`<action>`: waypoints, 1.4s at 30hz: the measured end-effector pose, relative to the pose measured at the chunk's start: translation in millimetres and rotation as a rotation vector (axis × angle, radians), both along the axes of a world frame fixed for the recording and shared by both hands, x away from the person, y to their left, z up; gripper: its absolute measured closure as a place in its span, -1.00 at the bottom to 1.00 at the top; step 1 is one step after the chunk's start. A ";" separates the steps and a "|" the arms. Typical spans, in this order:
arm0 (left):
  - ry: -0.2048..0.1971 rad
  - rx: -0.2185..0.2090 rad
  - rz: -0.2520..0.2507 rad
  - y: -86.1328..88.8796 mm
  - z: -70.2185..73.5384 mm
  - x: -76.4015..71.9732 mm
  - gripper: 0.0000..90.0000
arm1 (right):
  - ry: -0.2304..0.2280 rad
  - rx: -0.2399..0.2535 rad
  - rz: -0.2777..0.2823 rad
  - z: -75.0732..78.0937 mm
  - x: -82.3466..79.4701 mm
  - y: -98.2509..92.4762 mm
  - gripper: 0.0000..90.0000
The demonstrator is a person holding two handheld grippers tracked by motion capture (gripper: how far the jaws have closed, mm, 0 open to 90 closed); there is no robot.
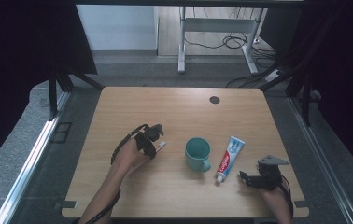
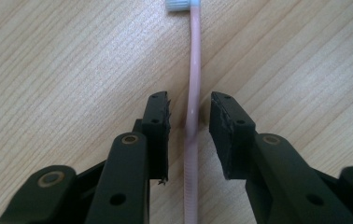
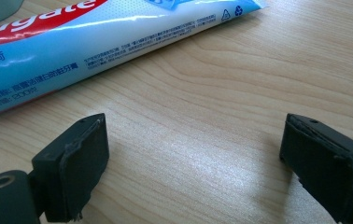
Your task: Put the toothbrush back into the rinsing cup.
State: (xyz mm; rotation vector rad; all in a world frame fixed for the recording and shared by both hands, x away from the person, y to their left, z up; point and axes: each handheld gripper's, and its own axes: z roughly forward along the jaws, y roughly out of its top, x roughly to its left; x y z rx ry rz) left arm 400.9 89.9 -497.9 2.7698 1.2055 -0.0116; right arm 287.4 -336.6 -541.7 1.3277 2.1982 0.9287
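While the pink toothbrush (image 2: 194,84) lies flat toward the table's (image 1: 174,107) left edge, the left gripper (image 2: 189,135) straddles its handle, jaws apart (likely lining up a grasp); the right gripper (image 3: 193,163) waits wide open beside the toothpaste tube (image 3: 95,42).

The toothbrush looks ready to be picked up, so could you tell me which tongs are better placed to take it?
The left tongs. Their jaws are open on either side of the pink toothbrush handle, which lies flat on the table. The right tongs are open over bare wood beside the toothpaste tube.
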 end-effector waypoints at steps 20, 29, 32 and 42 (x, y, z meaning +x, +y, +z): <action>0.030 0.062 -0.003 -8.2 -2.3 6.3 0.63 | 0.000 0.000 0.003 0.0 0.3 0.1 -0.83; 0.031 0.059 -0.019 -9.7 -2.4 5.5 0.87 | 0.000 0.000 0.003 0.0 0.3 0.2 -0.83; 0.032 0.054 -0.023 -8.8 -2.1 5.8 0.88 | 0.000 0.000 0.003 0.0 0.3 0.1 -0.83; 0.027 0.001 -0.032 -4.9 2.1 4.7 0.89 | 0.000 0.000 0.004 0.0 0.3 0.2 -0.83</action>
